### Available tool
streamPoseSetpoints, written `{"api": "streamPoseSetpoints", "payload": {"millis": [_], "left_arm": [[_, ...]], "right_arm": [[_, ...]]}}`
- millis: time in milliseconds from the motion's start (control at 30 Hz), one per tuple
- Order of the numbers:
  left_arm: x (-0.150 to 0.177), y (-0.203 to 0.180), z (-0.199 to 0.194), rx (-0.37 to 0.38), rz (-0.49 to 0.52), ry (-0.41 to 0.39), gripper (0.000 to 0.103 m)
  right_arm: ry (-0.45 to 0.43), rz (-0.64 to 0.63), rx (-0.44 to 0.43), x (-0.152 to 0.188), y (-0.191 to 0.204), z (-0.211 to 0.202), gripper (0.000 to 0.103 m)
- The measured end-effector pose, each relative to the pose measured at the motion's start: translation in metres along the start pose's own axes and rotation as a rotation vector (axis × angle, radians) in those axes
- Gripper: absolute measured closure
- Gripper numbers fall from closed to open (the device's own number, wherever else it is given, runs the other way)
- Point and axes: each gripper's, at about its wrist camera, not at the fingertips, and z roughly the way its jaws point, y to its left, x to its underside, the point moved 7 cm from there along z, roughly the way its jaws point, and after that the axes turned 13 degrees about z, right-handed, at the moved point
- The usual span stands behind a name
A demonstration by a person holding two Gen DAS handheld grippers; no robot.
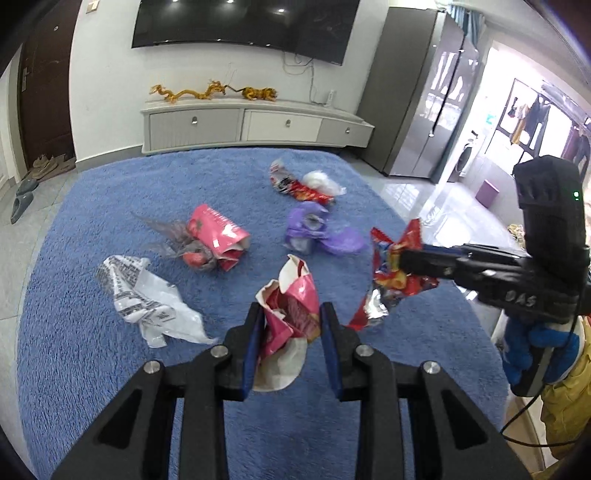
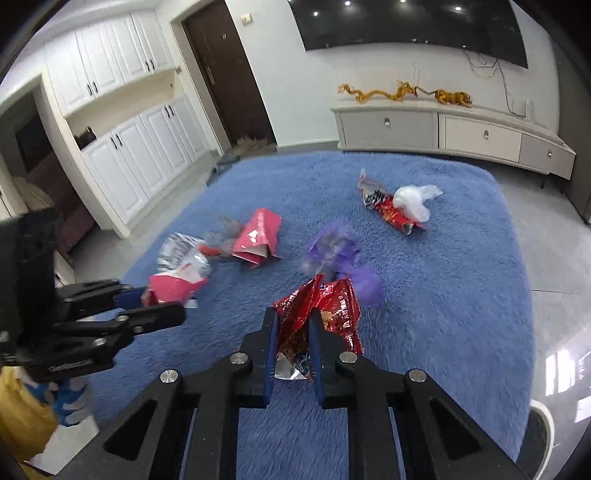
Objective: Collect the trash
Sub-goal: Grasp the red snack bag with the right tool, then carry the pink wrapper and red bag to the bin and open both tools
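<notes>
While my left claw pinches a pink wrapper, only the right view shows my right claw gripping the red bag over the rug.

Blue shag rug on grey tile floor — white TV cabinet behind, golden dragon figurines on top; wall TV above, dark door leftward.
</notes>
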Motion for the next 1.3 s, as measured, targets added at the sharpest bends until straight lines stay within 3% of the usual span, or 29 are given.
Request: {"api": "streamPoseSetpoints", "payload": {"millis": [233,433,600,933,1300], "left_arm": [[-0.016,-0.043,-0.012,0.039,0.049,-0.027,0.075],[-0.027,-0.086,-0.009,0.076,0.099,-0.019,0.075],[-0.045,-0.137,0.008,0.134,0.171,0.009,0.075],[-0.082,-0.278,0.094,0.287,0.316,0.098,0.075],[-0.101,-0.361,0.192,0.383,0.301,0.202,0.071]], "right_arm": [[-0.139,0.088,-0.003,0.004,-0.028,-0.085,0.088],[-0.254,0.156,0.066,0.019,-0.071,-0.155,0.088],[-0.304,0.259,0.158,0.041,-0.125,-0.189,0.088],[-0.281,0.544,0.251,0.09,-0.242,-0.196,0.088],[-0.213,0.705,0.291,0.108,-0.331,-0.178,0.083]]}}
